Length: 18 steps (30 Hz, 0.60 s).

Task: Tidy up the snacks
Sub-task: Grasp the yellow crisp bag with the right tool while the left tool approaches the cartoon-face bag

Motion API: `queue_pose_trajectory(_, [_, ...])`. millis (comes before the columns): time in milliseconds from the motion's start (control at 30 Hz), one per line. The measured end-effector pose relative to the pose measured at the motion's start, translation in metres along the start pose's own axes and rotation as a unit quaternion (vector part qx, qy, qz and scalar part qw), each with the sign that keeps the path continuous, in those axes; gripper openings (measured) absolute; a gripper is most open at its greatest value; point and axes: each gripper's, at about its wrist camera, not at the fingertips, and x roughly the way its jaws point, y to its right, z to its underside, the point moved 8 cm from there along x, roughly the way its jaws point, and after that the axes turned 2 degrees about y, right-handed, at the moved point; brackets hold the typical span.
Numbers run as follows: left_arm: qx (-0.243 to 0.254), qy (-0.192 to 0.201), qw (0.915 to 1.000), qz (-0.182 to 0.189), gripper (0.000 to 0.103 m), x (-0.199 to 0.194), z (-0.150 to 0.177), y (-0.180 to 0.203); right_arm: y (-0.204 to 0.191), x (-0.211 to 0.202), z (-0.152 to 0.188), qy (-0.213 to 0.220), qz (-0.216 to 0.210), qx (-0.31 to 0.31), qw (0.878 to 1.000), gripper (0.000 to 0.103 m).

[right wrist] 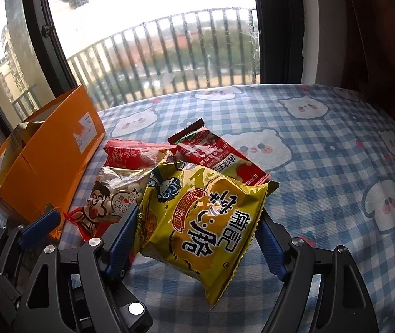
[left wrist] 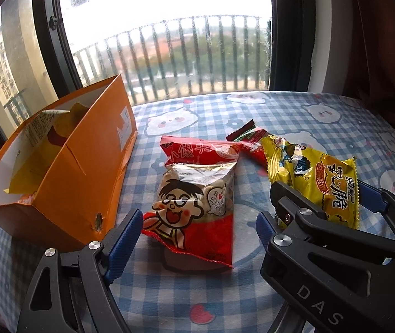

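A red snack bag with a cartoon boy point(left wrist: 194, 208) lies on the checked cloth between the fingers of my left gripper point(left wrist: 198, 216). The left pad touches the bag's edge, but cloth shows between the bag and the right pad, so the jaws are open. My right gripper point(right wrist: 197, 216) is shut on a yellow snack bag point(right wrist: 205, 222), both blue pads against its sides. A flat red packet point(right wrist: 216, 155) lies behind the two bags. To the left stands an open orange box point(left wrist: 86, 166) with yellow packets inside. The two grippers are side by side, the right one point(left wrist: 319, 191) just right of the left.
The blue checked cloth with bear prints point(right wrist: 322, 166) covers the surface, with bare room to the right and in front. A large window with a railing point(left wrist: 183, 55) runs along the far edge. Dark curtains point(left wrist: 377, 41) hang at the right.
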Motion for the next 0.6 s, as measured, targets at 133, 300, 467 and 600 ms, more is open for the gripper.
queue_pose_trajectory(133, [0.004, 0.015, 0.9999, 0.004, 0.085, -0.007, -0.019, 0.003, 0.005, -0.011, -0.016, 0.015, 0.004, 0.005, 1.000, 0.081])
queue_pose_trajectory(300, [0.020, 0.027, 0.9994, 0.003, 0.086, -0.010, -0.047, 0.006, 0.006, -0.019, -0.039, 0.034, 0.005, 0.004, 0.999, 0.081])
queue_pose_trajectory(467, [0.029, 0.035, 0.9989, 0.009, 0.090, 0.001, -0.070, 0.007, 0.010, -0.016, -0.064, 0.051, 0.006, 0.019, 0.999, 0.081])
queue_pose_trajectory(600, [0.017, 0.014, 0.9996, 0.019, 0.093, 0.026, -0.067, 0.003, 0.014, -0.002, -0.073, 0.051, 0.016, 0.022, 0.998, 0.081])
